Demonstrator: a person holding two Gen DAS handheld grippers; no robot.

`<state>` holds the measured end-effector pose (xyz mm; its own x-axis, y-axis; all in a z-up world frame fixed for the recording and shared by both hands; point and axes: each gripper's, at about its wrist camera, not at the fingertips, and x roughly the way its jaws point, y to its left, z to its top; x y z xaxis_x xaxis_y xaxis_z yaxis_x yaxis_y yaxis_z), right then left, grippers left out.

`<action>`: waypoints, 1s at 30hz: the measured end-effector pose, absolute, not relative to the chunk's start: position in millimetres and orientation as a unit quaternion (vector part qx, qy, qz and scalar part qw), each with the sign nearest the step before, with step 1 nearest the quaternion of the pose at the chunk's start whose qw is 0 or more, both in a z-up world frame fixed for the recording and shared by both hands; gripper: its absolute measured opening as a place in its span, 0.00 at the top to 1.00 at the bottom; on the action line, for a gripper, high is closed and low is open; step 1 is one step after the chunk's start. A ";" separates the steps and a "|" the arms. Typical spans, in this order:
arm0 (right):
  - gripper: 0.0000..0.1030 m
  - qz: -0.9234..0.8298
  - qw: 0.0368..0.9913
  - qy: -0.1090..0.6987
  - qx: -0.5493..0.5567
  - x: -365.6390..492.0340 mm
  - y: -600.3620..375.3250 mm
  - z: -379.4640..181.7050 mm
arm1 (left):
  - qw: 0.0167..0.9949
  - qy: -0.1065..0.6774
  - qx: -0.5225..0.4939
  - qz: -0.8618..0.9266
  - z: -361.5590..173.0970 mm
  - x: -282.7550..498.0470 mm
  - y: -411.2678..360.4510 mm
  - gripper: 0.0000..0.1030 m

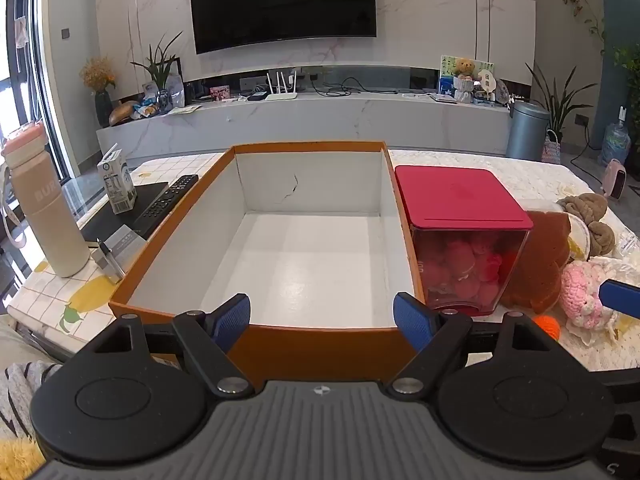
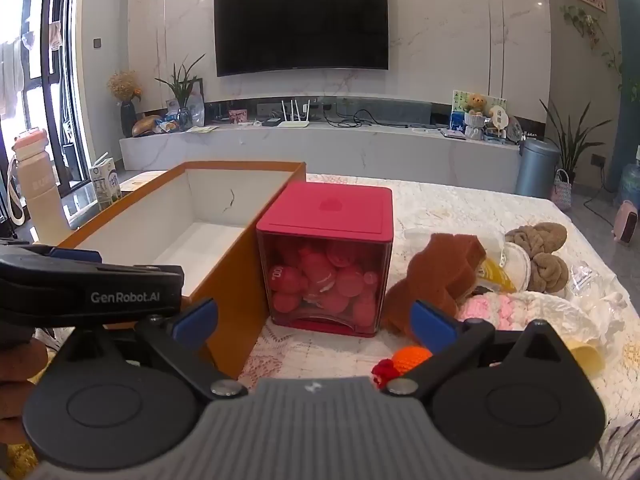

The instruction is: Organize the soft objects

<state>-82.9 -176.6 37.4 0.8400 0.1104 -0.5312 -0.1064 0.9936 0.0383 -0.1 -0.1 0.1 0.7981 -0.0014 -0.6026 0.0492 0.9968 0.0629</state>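
- My left hand-held gripper [image 1: 322, 318] hangs over the near wall of the orange box [image 1: 180, 224], jaws spread wide with nothing between them.
- My right hand-held gripper [image 2: 316, 326] sits just right of that box, also wide open and empty, aimed at the table [image 2: 440, 208] in front of the red-lidded container [image 2: 328, 268].
- Nearest to me, right of the box and in front of the container, lie a small orange crochet ball [image 2: 410, 356] and a dark red yarn bit [image 2: 384, 372]. I judge both very light and squashy; a shallow pinch across the middle should do, though the ball may roll.
- Just beyond, further right of the box, a pink-and-white crochet piece [image 2: 492, 312] lies on crinkly clear wrapping [image 2: 592, 280]. It looks floppy, so I would grip the thick knitted bulk rather than an edge, and avoid the slippery film.
- Beside the container leans a brown sponge-like block [image 2: 440, 276]. It looks light and springy; I would take it across its narrow thickness, expecting it to compress.
- Furthest right of the box, a brown knotted towel roll [image 2: 544, 252] looks heavier and limp; a knot is the surest hold.
- The box stands empty, white inside, so I judge sorting has not begun.
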 end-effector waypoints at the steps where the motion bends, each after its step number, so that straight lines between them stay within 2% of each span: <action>1: 0.02 0.056 0.960 0.275 0.002 -83.2 -176.3 37.2 | 0.947 0.317 0.039 -0.014 0.0 0.1 -0.1 0.07; 30: 0.02 0.058 0.958 0.280 0.010 -83.8 -178.3 37.4 | 0.948 0.318 0.027 -0.018 -0.4 -0.9 2.1 0.07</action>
<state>-83.8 -178.3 37.4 0.8360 0.1167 -0.5362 -0.1056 0.9931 0.0516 -0.9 2.1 -0.4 0.7970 -0.0181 -0.6038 0.0518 0.9979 0.0385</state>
